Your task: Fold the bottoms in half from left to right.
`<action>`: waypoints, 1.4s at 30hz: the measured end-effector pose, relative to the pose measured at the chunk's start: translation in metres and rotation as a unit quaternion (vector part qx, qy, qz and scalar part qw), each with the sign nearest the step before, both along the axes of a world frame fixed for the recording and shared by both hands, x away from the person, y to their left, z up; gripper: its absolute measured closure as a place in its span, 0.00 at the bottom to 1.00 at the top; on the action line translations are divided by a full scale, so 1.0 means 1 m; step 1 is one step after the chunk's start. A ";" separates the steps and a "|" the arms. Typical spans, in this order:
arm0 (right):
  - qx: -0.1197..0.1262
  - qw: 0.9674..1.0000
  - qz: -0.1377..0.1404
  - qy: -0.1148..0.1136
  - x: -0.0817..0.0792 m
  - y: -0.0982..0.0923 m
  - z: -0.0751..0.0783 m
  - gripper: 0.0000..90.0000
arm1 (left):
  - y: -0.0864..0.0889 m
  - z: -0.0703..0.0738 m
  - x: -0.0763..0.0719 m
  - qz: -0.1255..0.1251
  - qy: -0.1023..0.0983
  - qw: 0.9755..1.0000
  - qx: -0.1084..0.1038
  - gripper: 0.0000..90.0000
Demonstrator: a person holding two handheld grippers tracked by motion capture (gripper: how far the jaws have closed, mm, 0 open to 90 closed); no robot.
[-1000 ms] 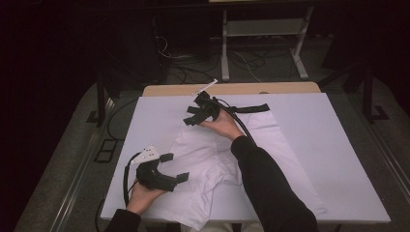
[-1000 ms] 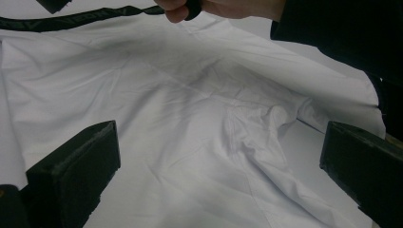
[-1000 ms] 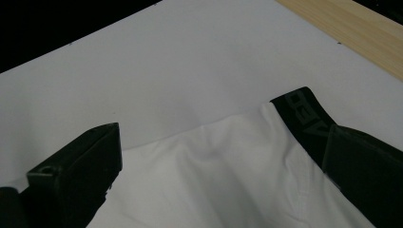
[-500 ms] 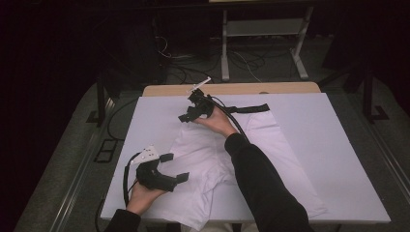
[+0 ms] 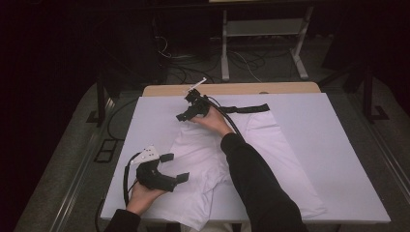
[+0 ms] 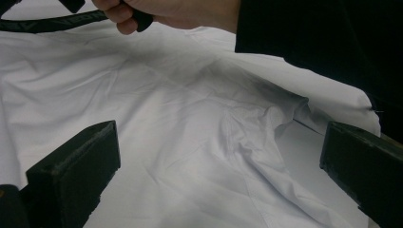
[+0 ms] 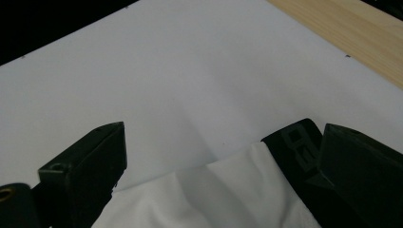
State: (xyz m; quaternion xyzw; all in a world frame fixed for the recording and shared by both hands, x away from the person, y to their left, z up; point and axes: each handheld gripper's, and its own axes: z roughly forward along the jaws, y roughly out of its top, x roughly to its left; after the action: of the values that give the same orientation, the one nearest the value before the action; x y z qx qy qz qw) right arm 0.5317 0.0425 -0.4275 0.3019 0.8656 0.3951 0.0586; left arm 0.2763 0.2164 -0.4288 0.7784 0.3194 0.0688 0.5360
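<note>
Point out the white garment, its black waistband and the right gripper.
white garment point(image 5: 285, 145), high view, flat cloth right of the sleeve.
black waistband point(image 5: 249, 108), high view, middle of the band.
right gripper point(image 5: 186, 112), high view, between its open jaws.

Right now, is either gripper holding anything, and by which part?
Nothing is held. The left gripper hovers open over the white garment; the right gripper is open at the garment's black waistband corner.

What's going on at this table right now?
A person works on white trousers with a black waistband, spread on a white-covered table. The right gripper reaches to the waistband's far corner, its jaws open around the fabric edge. The left gripper hovers open over the near leg. Nothing is clamped yet.
</note>
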 end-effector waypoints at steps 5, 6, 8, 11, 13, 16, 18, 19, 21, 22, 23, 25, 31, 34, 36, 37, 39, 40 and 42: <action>0.000 1.000 -0.008 0.000 0.006 0.003 -0.008 0.04 | 0.000 0.000 0.000 -0.001 0.001 1.000 0.000 0.00; 0.000 1.000 -0.009 -0.001 0.007 0.003 -0.009 0.06 | 0.000 0.000 0.000 -0.001 0.001 1.000 0.000 0.00; -0.004 1.000 -0.014 0.000 0.009 0.004 -0.013 0.08 | 0.000 0.000 0.000 -0.001 0.001 1.000 -0.001 0.00; -0.009 1.000 -0.025 -0.003 0.012 0.004 -0.017 0.15 | 0.000 0.000 0.001 -0.002 0.001 1.000 -0.002 0.00; -0.008 1.000 -0.028 -0.002 0.014 0.003 -0.020 0.16 | 0.000 0.000 0.001 -0.001 0.002 1.000 -0.004 0.00; -0.015 0.999 -0.038 -0.002 0.016 0.003 -0.025 0.19 | 0.000 0.000 0.001 -0.002 0.002 1.000 -0.005 0.00; -0.018 0.999 -0.044 -0.004 0.017 0.002 -0.026 0.23 | 0.000 0.000 0.001 -0.002 0.002 1.000 -0.005 0.00; -0.018 0.999 -0.046 -0.008 0.017 0.002 -0.026 0.26 | 0.000 0.000 0.001 -0.002 0.002 1.000 -0.005 0.00; -0.019 0.998 -0.052 -0.013 0.017 0.002 -0.026 0.30 | 0.000 -0.001 0.001 -0.002 0.003 1.000 -0.005 0.00; -0.020 0.998 -0.053 -0.017 0.018 0.002 -0.026 0.32 | 0.000 -0.001 0.001 -0.002 0.003 1.000 -0.005 0.00; -0.023 0.998 -0.055 -0.020 0.018 0.002 -0.026 0.34 | 0.000 -0.001 0.001 -0.002 0.003 1.000 -0.005 0.00; -0.025 0.998 -0.059 -0.022 0.018 0.002 -0.026 0.38 | 0.000 -0.001 0.001 -0.001 0.003 1.000 -0.005 0.00; -0.040 0.996 -0.065 -0.036 0.019 0.004 -0.025 0.50 | 0.000 -0.001 0.001 -0.001 0.004 1.000 -0.004 0.00; -0.049 0.996 -0.068 -0.043 0.018 0.006 -0.025 0.56 | 0.000 -0.001 0.001 -0.001 0.004 1.000 -0.004 0.00; -0.055 0.995 -0.071 -0.045 0.017 0.007 -0.024 0.61 | 0.000 -0.001 0.002 -0.001 0.004 1.000 -0.004 0.00; -0.055 0.995 -0.071 -0.045 0.016 0.008 -0.024 0.64 | 0.000 -0.001 0.002 -0.001 0.004 1.000 -0.003 0.00; -0.057 0.995 -0.076 -0.044 0.015 0.008 -0.024 0.69 | 0.000 -0.001 0.002 -0.001 0.004 1.000 -0.002 0.00; -0.055 0.995 -0.076 -0.041 0.016 0.007 -0.023 0.73 | 0.000 -0.001 0.002 -0.001 0.004 1.000 -0.001 0.00; -0.044 0.996 -0.077 -0.028 0.016 0.006 -0.023 0.79 | 0.000 -0.001 0.002 0.000 0.005 1.000 -0.001 0.00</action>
State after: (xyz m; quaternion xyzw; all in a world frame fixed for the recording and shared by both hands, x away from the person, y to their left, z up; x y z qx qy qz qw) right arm 0.5481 0.0486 -0.4500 0.3538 0.8543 0.3591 0.1268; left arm 0.2778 0.2166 -0.4299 0.7785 0.3215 0.0648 0.5352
